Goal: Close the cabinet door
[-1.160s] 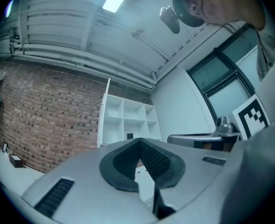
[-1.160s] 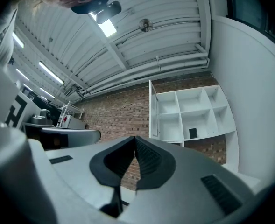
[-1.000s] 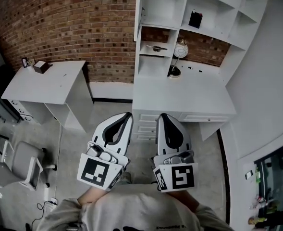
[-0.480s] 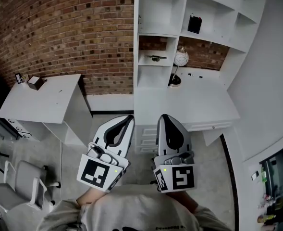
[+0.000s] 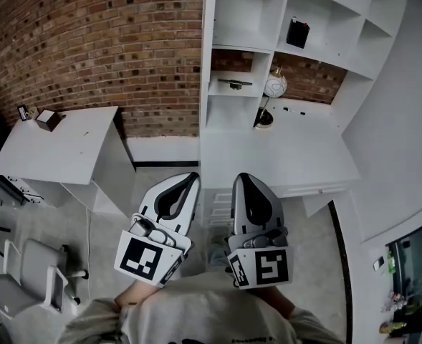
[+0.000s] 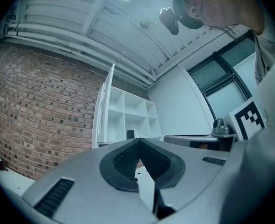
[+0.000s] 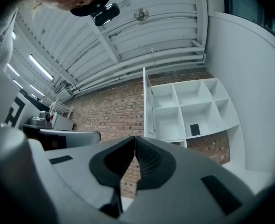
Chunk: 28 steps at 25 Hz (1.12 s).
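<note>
My left gripper (image 5: 190, 178) and right gripper (image 5: 242, 179) sit side by side at my chest, each with jaws closed on nothing. Beyond them is the white desk (image 5: 268, 155). Farther off, the cabinet door (image 5: 208, 27) stands open, edge-on, at the left side of the shelf unit (image 5: 279, 20)

No words, numbers or brand names can be read anywhere. The only sign-like marks are coded black-and-white squares, not letters: one marker (image 5: 142, 257) on the cube of the left gripper (image 5: 191, 175), and a second marker (image 5: 264, 265) on the cube of the right gripper (image 5: 241, 177). Dark print on the shirt (image 5: 211, 307), at the bottom edge of the head view, is too small to read.
</note>
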Available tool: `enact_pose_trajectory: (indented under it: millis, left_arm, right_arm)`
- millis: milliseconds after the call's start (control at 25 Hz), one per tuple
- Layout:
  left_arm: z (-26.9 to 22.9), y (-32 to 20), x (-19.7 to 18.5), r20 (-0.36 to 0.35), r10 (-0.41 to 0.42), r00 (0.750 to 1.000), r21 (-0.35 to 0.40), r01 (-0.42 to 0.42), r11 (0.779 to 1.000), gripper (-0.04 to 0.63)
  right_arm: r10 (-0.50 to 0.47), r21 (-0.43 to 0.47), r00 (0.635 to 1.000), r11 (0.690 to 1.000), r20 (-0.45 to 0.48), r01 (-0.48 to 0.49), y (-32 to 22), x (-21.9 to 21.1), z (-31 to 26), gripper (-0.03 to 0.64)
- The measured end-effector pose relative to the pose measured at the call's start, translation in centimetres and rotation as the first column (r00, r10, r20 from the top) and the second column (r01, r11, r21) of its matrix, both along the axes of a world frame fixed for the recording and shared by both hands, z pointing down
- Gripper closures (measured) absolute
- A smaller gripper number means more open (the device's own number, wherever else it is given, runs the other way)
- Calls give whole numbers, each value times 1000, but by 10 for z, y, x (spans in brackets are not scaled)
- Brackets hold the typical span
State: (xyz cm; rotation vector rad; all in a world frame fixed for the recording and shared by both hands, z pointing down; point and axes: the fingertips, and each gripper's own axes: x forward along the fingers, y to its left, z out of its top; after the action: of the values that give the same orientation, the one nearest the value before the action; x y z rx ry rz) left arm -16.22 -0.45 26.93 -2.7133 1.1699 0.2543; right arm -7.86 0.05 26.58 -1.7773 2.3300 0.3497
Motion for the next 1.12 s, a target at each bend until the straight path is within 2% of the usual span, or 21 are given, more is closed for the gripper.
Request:
enact_pose_trajectory:
  millis: [360, 640, 1120]
  left_arm:
    - [1, -63, 12, -11, -32, 999, 6, 32, 999, 588]
    - [-5, -134, 26, -31, -56, 998, 9, 56, 998, 588]
    - [-22, -235, 43, -79, -149, 986, 43, 153, 987, 588]
  right_arm:
    - [-43, 4, 999, 999, -1, 43, -67, 10, 3, 597]
    - [-79, 13, 997, 997, -16, 79, -139, 22, -5, 597]
    - [-211, 48, 975, 975, -74, 215, -243, 30, -22, 597]
